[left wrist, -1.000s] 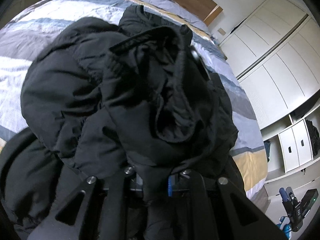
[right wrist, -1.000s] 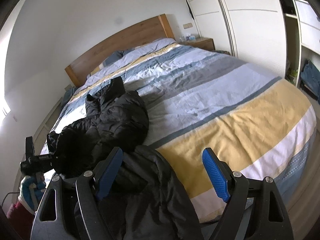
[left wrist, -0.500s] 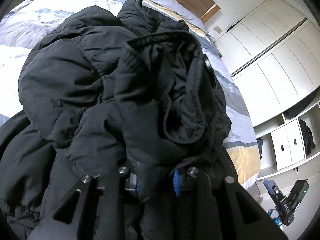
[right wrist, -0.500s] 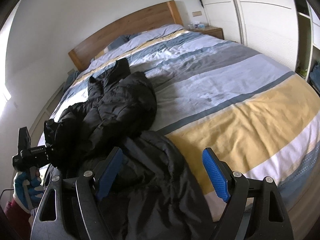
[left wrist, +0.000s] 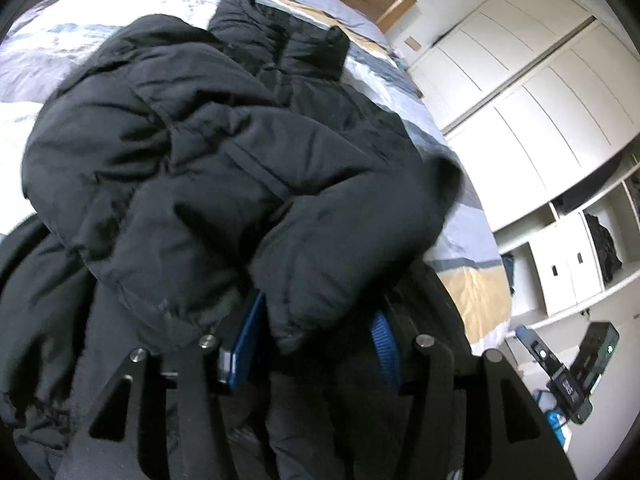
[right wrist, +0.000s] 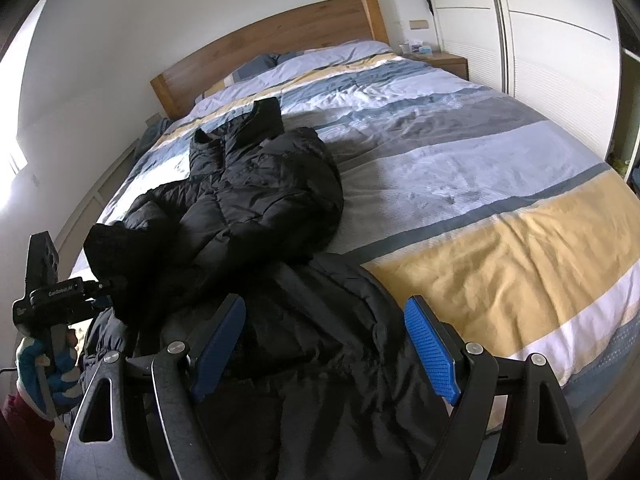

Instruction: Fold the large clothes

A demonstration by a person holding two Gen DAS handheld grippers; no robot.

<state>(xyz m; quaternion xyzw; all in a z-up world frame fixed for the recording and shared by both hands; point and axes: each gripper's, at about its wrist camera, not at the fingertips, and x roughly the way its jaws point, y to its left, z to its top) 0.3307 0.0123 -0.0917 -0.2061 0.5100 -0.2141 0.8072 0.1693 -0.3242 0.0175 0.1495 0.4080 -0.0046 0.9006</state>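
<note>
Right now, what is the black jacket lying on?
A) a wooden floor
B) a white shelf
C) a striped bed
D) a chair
C: the jacket is spread over the bed, whose cover has blue, white and yellow stripes.

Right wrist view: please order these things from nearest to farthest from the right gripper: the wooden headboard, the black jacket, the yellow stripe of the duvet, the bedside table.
1. black jacket: directly under and ahead of the right gripper, toward the left.
2. yellow stripe: just beyond, on the right.
3. wooden headboard and bedside table: both at the far end; too close to call.
</note>
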